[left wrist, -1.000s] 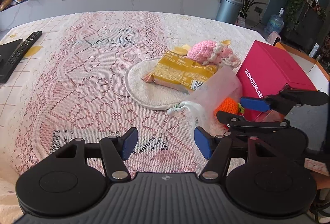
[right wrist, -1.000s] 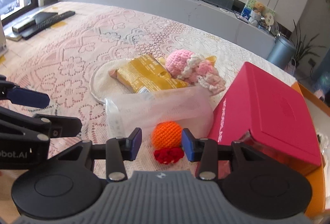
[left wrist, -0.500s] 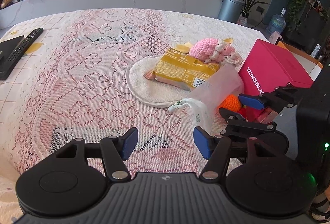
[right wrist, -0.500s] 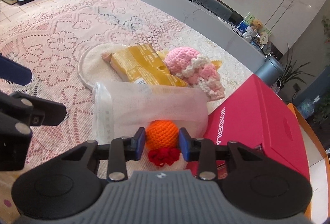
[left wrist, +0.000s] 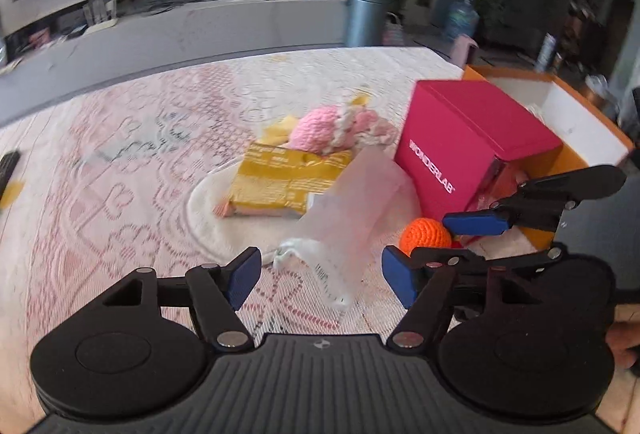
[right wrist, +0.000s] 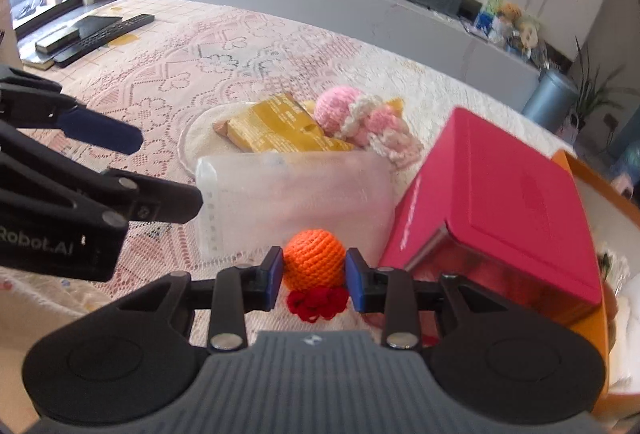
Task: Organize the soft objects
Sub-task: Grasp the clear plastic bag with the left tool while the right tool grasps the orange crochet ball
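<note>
My right gripper is shut on an orange crochet ball with a red crochet frill; the ball also shows in the left wrist view, between the right gripper's blue pads. My left gripper is open and empty, just in front of a frosted plastic pouch that leans on the ball. A pink crochet toy and a yellow snack pack lie on a round white mat.
A magenta box stands right of the ball, against an orange-rimmed tray. Remotes lie at the far left of the lace tablecloth.
My right gripper has closed from around the orange ball to gripping it. Both views have shifted and blurred; the left gripper stays open.
</note>
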